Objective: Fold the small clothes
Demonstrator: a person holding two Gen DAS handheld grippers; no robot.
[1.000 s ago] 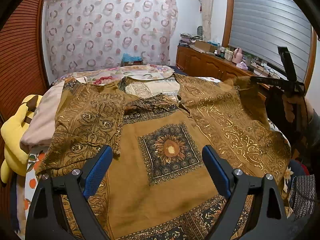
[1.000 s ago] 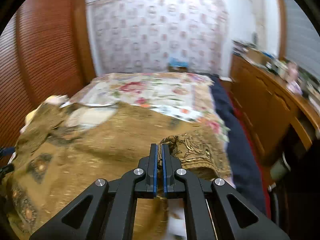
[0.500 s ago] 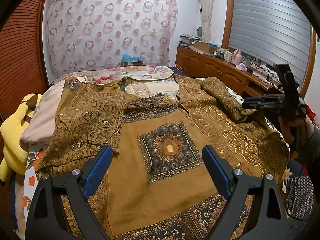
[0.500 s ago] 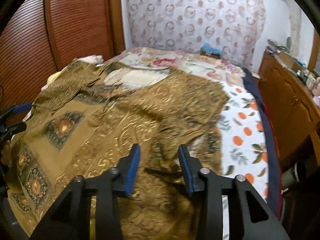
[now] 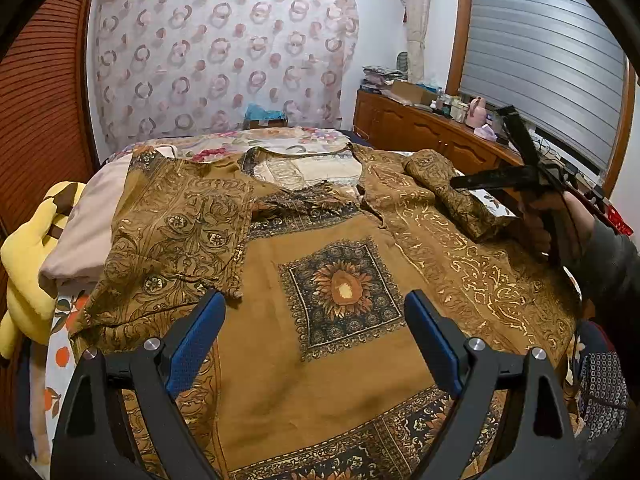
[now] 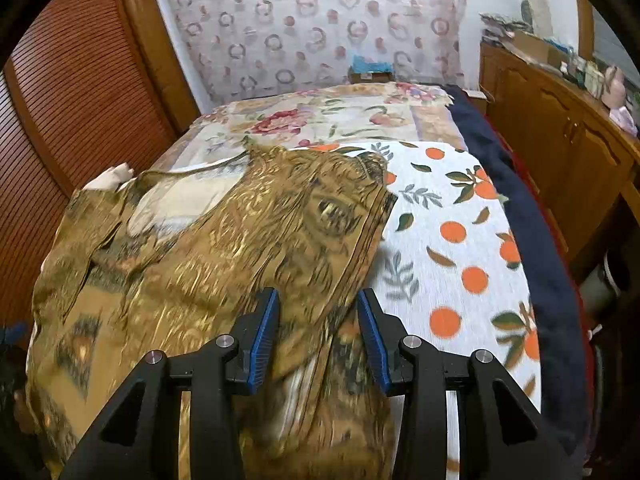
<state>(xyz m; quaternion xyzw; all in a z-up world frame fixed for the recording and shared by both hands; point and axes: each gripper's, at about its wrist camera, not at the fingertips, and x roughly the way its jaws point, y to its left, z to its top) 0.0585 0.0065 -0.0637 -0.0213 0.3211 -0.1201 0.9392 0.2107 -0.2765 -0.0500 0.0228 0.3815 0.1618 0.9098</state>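
Observation:
A brown and gold patterned shirt [image 5: 340, 280] lies spread on the bed with a sunflower square at its chest. Its left sleeve [image 5: 176, 236] lies flat. Its right sleeve [image 5: 452, 196] lies folded inward over the body. My left gripper [image 5: 314, 336] is open and empty above the shirt's lower part. My right gripper [image 6: 318, 328] is open and empty just above the folded sleeve's edge [image 6: 320, 216]; it also shows in the left wrist view [image 5: 516, 172], held by a hand at the right.
The bed has an orange-print sheet [image 6: 452, 240] bare to the right of the shirt. A yellow plush toy [image 5: 28, 264] and a pink pillow [image 5: 80, 232] lie at the left. A wooden dresser [image 6: 560, 132] runs along the right wall. A slatted wardrobe [image 6: 72, 92] stands at the left.
My right gripper carried the right sleeve inward over the shirt, opened and let it go, then pulled back to the right. My left gripper has stayed still and open.

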